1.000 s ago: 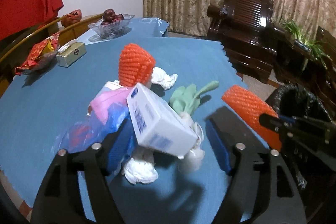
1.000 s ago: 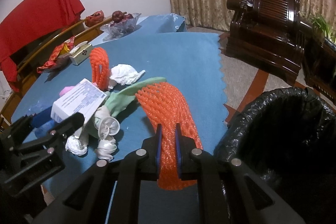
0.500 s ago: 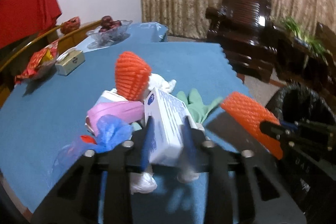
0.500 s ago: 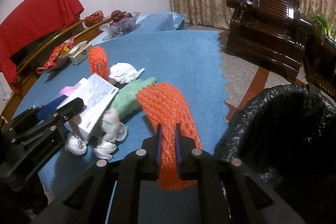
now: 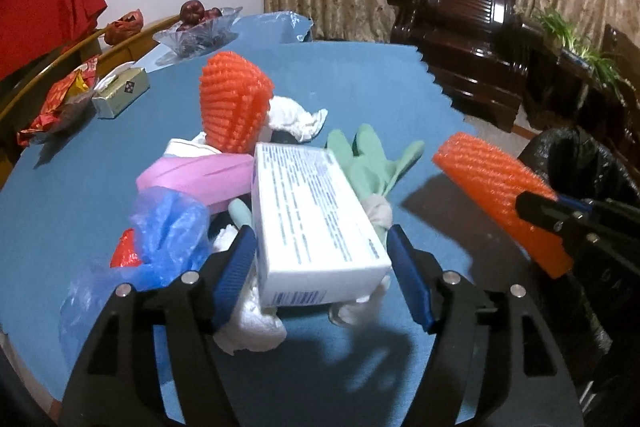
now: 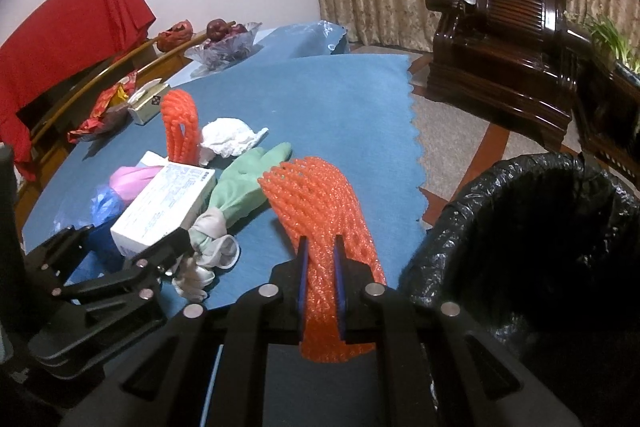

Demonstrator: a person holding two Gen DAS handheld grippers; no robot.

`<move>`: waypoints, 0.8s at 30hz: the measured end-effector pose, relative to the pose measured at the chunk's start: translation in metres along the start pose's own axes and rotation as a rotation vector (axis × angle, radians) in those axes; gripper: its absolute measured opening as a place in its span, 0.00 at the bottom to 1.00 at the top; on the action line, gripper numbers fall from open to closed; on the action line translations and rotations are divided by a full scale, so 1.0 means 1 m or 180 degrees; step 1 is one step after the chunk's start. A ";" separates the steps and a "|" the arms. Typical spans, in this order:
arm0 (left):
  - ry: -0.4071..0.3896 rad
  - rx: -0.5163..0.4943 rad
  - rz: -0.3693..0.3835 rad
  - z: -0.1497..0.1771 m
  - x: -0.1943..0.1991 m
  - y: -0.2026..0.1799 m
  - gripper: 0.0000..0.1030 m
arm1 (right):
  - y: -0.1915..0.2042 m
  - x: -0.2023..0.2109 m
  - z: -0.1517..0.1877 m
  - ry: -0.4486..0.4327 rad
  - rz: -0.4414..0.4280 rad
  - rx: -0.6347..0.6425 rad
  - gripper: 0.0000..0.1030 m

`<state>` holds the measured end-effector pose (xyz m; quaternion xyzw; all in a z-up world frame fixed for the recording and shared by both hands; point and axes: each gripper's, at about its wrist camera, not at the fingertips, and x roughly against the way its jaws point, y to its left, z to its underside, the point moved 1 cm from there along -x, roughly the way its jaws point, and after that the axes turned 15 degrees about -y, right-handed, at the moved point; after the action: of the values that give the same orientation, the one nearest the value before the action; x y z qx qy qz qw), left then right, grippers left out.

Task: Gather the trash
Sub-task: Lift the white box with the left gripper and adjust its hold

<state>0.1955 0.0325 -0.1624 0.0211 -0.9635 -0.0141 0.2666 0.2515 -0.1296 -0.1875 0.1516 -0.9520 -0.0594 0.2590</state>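
Note:
A heap of trash lies on the blue table (image 5: 360,75): a white carton (image 5: 312,211), a green glove (image 5: 368,159), a pink wrapper (image 5: 200,175), a blue plastic bag (image 5: 168,223), crumpled tissue (image 5: 292,115) and an upright orange foam net (image 5: 232,103). My left gripper (image 5: 320,233) straddles the carton (image 6: 168,203). Its jaws are opening, and the blue pads stand just beside the carton's long sides. My right gripper (image 6: 320,243) is shut on a second orange foam net (image 6: 316,203), held near the table's edge beside the black-lined bin (image 6: 540,227).
A tissue box (image 5: 120,93), a red snack bag (image 5: 56,107) and a glass fruit bowl (image 5: 196,31) stand at the far left of the table. A dark wooden armchair (image 5: 460,23) and plants are beyond the table, and a red cloth (image 5: 40,11) hangs at the left.
The left jaws narrowed against the carton half a second ago and have spread again. The carton has turned from tilted to lying lengthwise between them. The right gripper and its net have not moved.

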 end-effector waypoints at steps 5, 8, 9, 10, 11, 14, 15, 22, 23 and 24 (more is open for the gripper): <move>-0.0082 0.0017 -0.0028 0.001 0.002 0.005 0.61 | -0.002 0.000 0.000 0.0001 -0.0001 -0.0007 0.11; -0.0202 0.0036 0.0004 -0.004 0.010 0.006 0.60 | -0.001 0.000 0.000 -0.0004 -0.0012 0.0001 0.11; -0.0237 0.0045 0.0017 -0.006 0.013 0.006 0.59 | -0.001 0.001 -0.001 -0.0012 -0.0017 0.0000 0.11; -0.0262 0.0052 0.0033 -0.007 0.016 0.007 0.59 | 0.000 0.002 -0.002 -0.0026 -0.0022 -0.0002 0.11; -0.0276 0.0059 0.0046 -0.008 0.017 0.006 0.59 | 0.000 0.003 -0.003 -0.0037 -0.0029 -0.0004 0.11; -0.0328 0.0079 0.0106 -0.011 0.025 0.005 0.59 | 0.002 0.009 -0.007 -0.0087 -0.0057 0.0003 0.11; -0.0336 0.0083 0.0120 -0.012 0.027 0.005 0.59 | 0.002 0.010 -0.008 -0.0104 -0.0058 0.0004 0.11; -0.0435 0.0096 0.0247 -0.017 0.040 0.003 0.58 | 0.003 0.018 -0.014 -0.0168 -0.0074 -0.0002 0.11; -0.0422 0.0087 0.0249 -0.016 0.039 0.002 0.58 | 0.003 0.018 -0.015 -0.0165 -0.0073 -0.0003 0.11; -0.0394 0.0081 0.0247 -0.014 0.037 0.002 0.58 | 0.003 0.018 -0.014 -0.0167 -0.0076 -0.0013 0.11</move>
<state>0.1705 0.0325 -0.1312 -0.0138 -0.9783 0.0072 0.2066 0.2433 -0.1334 -0.1661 0.1608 -0.9565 -0.0684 0.2336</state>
